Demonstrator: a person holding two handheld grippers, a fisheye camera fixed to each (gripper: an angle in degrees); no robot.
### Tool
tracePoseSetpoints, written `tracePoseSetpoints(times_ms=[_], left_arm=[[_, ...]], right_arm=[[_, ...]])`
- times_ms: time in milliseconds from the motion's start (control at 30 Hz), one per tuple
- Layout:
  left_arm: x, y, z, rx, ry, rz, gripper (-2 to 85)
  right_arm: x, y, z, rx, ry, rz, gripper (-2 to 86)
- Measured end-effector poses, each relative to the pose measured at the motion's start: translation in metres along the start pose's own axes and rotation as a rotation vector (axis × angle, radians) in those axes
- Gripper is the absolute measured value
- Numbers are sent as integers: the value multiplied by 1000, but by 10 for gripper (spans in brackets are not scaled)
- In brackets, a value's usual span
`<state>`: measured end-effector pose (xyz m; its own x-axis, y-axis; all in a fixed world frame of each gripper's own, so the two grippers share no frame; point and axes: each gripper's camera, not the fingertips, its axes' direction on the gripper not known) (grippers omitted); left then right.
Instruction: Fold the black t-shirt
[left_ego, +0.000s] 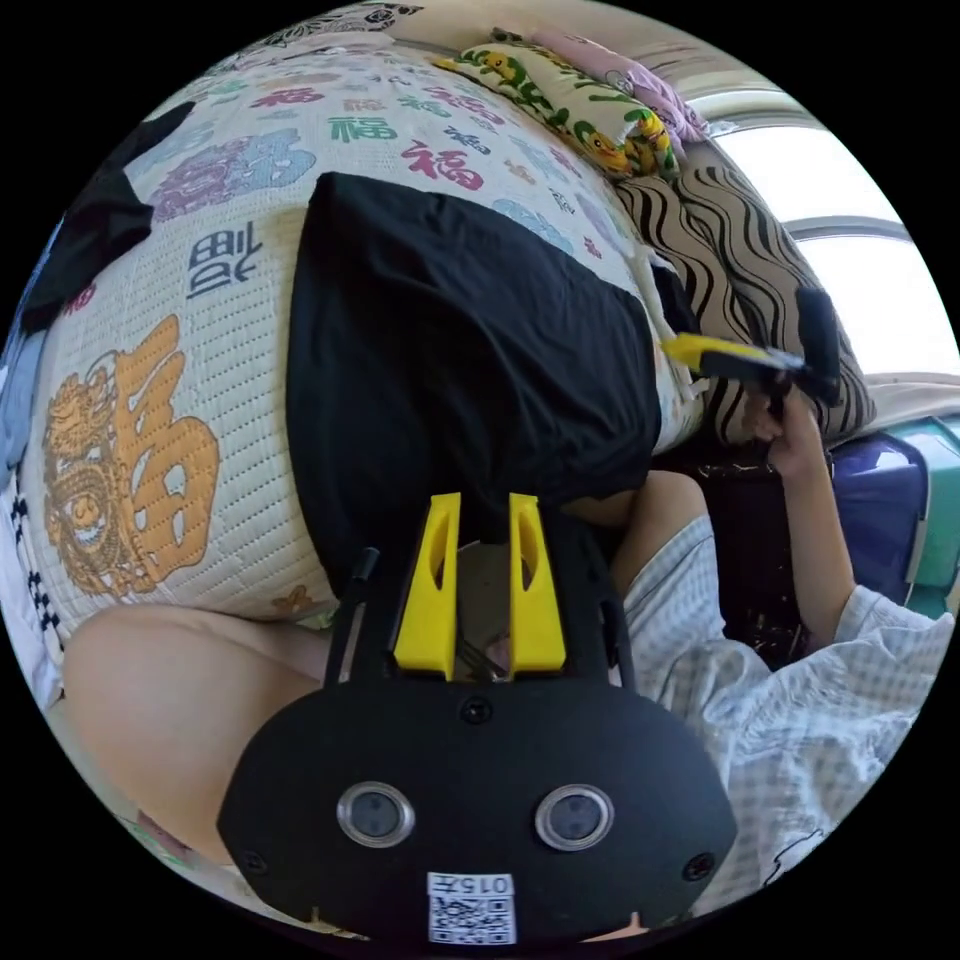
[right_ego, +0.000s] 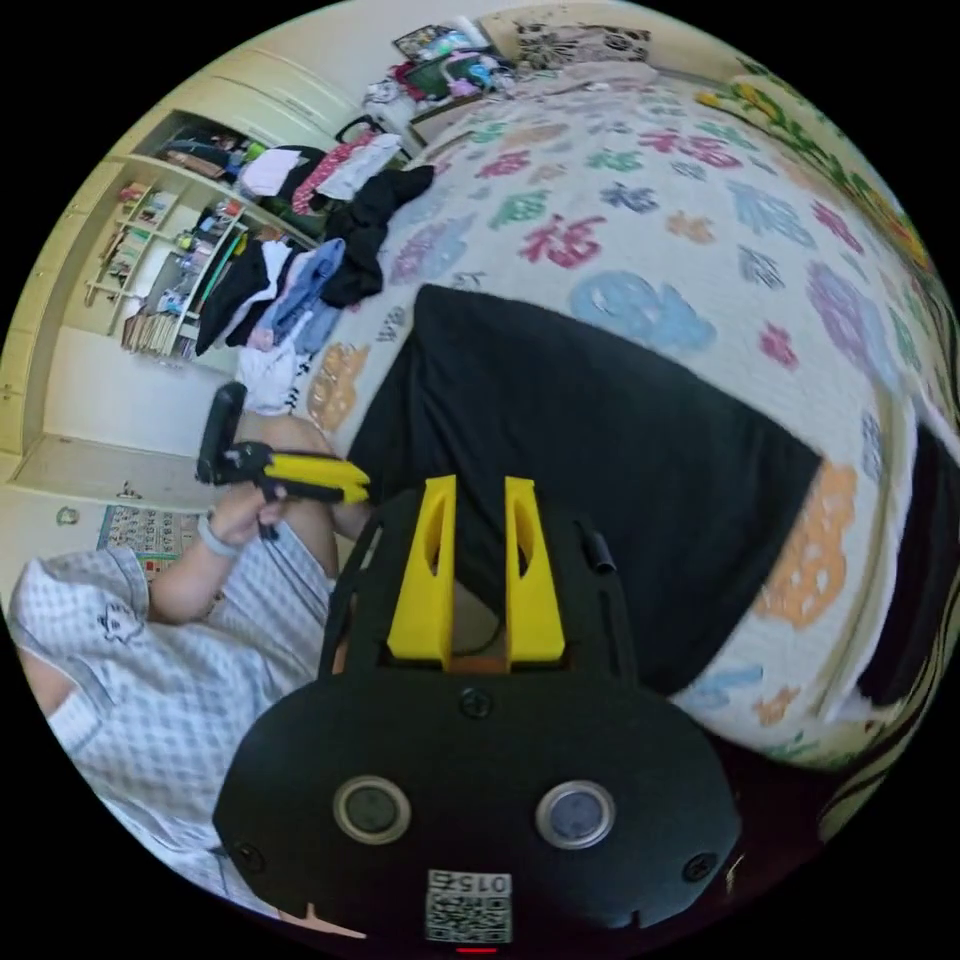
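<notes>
The black t-shirt (left_ego: 470, 350) lies flat on the bed as a folded rectangle, also seen in the right gripper view (right_ego: 600, 450). My left gripper (left_ego: 483, 500) hovers at the shirt's near edge, its yellow jaws a little apart with nothing between them. My right gripper (right_ego: 480, 485) hangs over the shirt's near corner, jaws likewise apart and empty. Each gripper appears in the other's view off the shirt's side, held up in a hand: the right gripper (left_ego: 735, 360) and the left gripper (right_ego: 300, 477).
The bed's quilt (left_ego: 200, 330) is printed with coloured characters. A yellow-green pillow (left_ego: 560, 95) and a zebra-striped cushion (left_ego: 750, 260) lie at one end. A pile of clothes (right_ego: 300, 270) sits at the bed's other end, by shelves (right_ego: 170, 240). The person's knee (left_ego: 170, 690) is at the bed edge.
</notes>
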<state>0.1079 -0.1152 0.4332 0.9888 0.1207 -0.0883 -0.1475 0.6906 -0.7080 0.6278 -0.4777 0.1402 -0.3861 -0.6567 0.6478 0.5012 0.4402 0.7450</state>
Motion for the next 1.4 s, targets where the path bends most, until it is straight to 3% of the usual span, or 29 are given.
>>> tracePoseSetpoints(times_ms=[167, 333, 533, 800, 1000, 1200, 1300, 1400], left_arm=[[-12, -2, 29, -82, -50, -10, 68], [-36, 3, 26, -58, 6, -54, 13], [-57, 10, 15, -34, 66, -70, -1], [-72, 16, -4, -4, 56, -76, 3], [-101, 14, -6, -38, 124, -203, 57], [-98, 24, -65, 110, 258, -168, 79], [-89, 18, -130, 255, 89, -31, 88], [-97, -22, -161, 278, -80, 36, 122]], right_arm=[[-58, -106, 47, -73, 67, -121, 111], [-97, -186, 108, -226, 286, -163, 113], [-97, -218, 141, -305, 515, -155, 4], [-73, -243, 120, -260, 402, -37, 0], [-68, -228, 107, -260, 396, -164, 63], [-33, -168, 20, -174, 342, -250, 70], [24, -115, -42, -46, 365, -158, 65], [114, -55, -94, 91, 407, 131, 77]])
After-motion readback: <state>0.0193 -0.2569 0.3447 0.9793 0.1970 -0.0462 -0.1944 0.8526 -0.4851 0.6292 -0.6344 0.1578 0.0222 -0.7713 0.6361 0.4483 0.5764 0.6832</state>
